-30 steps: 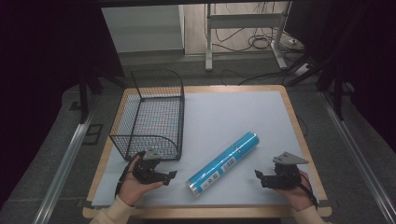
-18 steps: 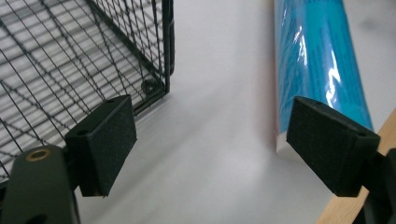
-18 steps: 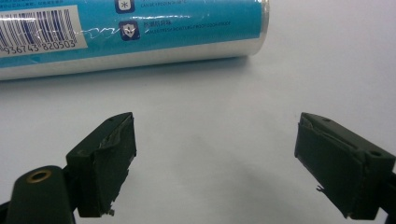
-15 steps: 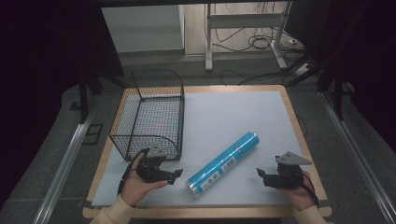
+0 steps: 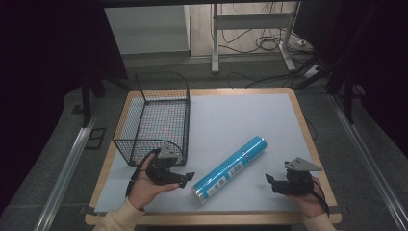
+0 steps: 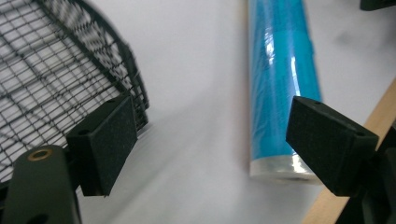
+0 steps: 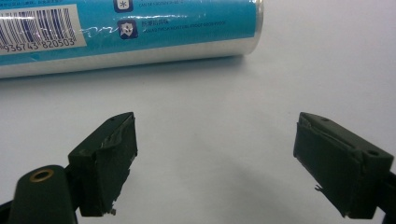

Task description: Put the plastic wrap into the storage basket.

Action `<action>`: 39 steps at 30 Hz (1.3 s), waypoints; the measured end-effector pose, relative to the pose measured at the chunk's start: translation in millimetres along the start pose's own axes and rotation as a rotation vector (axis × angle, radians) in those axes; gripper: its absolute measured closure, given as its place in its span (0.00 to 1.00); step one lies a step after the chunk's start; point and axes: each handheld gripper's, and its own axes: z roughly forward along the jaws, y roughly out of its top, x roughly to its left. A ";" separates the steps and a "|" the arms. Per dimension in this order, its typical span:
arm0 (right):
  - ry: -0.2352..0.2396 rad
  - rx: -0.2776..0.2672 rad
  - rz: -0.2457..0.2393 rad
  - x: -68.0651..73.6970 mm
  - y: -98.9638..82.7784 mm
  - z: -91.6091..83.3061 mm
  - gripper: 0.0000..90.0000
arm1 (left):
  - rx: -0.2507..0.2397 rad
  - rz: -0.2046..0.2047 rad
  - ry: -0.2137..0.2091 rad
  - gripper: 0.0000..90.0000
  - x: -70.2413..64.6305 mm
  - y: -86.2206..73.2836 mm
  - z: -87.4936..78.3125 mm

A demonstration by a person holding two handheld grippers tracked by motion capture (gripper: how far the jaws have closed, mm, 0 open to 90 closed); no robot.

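Note:
A long blue tube (image 5: 230, 167) with a barcode label lies diagonally on the white table mat, its near end towards the front. My left gripper (image 5: 185, 179) is held just left of that near end, open, with nothing between its pads. In the left gripper view the tube (image 6: 280, 79) lies ahead to the right and the basket's corner (image 6: 70, 70) to the left. My right gripper (image 5: 270, 181) is open near the front right, clear of the tube. The right gripper view shows the tube's (image 7: 126, 32) labelled side across the top, beyond the jaws.
A black wire basket (image 5: 155, 115) stands on the left part of the table, close behind my left hand. The wooden table edge (image 5: 211, 219) runs along the front. Metal rails flank the table, and cables lie on the floor behind it.
My left gripper has moved right, towards the near end of the tube. The right gripper has barely shifted. The tube and basket have not moved.

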 end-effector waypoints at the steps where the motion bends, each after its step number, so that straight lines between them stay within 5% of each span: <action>1: -0.001 -0.001 -0.001 0.2 -0.1 -0.5 0.15 | -0.004 0.002 -0.003 0.18 -1.4 2.6 -0.4; 23: -0.020 -0.017 -0.017 0.6 -0.5 -5.2 0.15 | 0.019 0.095 -0.034 0.19 -26.5 35.1 15.8; 39: -0.020 -0.014 -0.017 0.3 -0.9 -4.6 0.15 | 0.027 0.117 -0.026 0.18 -36.0 48.2 25.7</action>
